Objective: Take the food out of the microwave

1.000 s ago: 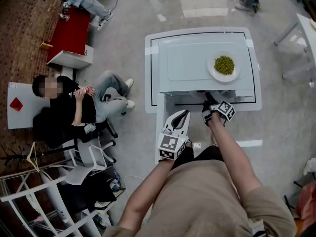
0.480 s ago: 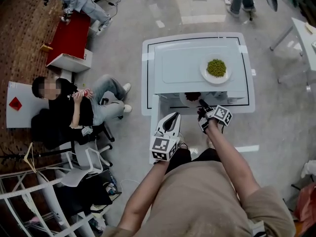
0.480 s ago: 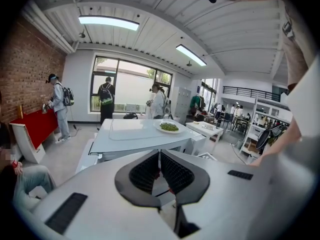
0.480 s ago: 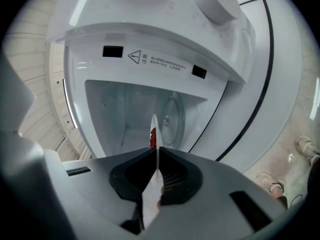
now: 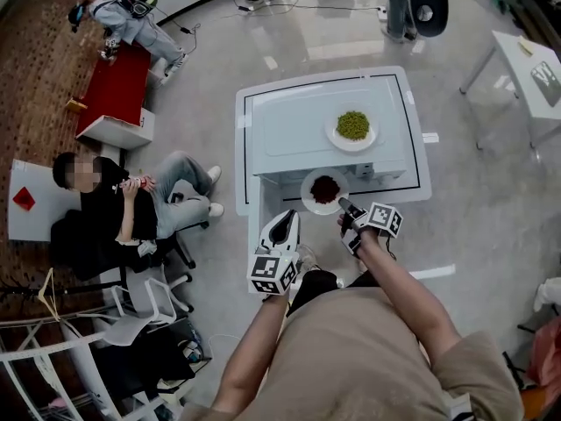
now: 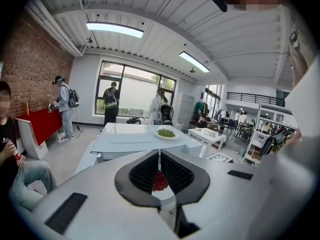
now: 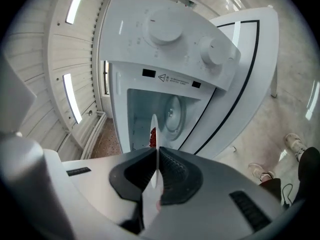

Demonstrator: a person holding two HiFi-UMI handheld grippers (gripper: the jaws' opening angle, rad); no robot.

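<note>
A white plate of red food (image 5: 324, 189) hangs just in front of the white microwave (image 5: 289, 121), outside its open cavity (image 7: 162, 114). My right gripper (image 5: 344, 206) is shut on the plate's near rim. In the right gripper view the plate (image 7: 154, 134) stands edge-on between the jaws of the right gripper (image 7: 156, 156). My left gripper (image 5: 287, 219) is lower left of the plate with its fingertips together, and I cannot tell whether it touches the plate. In the left gripper view the red food (image 6: 160, 182) shows behind the joined tips of the left gripper (image 6: 159, 159).
A plate of green peas (image 5: 353, 126) sits on top of the microwave. The microwave stands on a white table (image 5: 416, 178) with a black border line. A person (image 5: 114, 204) sits at the left beside a red bench (image 5: 118, 77). Another white table (image 5: 517, 55) is at far right.
The plate of red food has come out of the microwave toward me, carried by the right gripper, which also rose. The left gripper shifted slightly upward.
</note>
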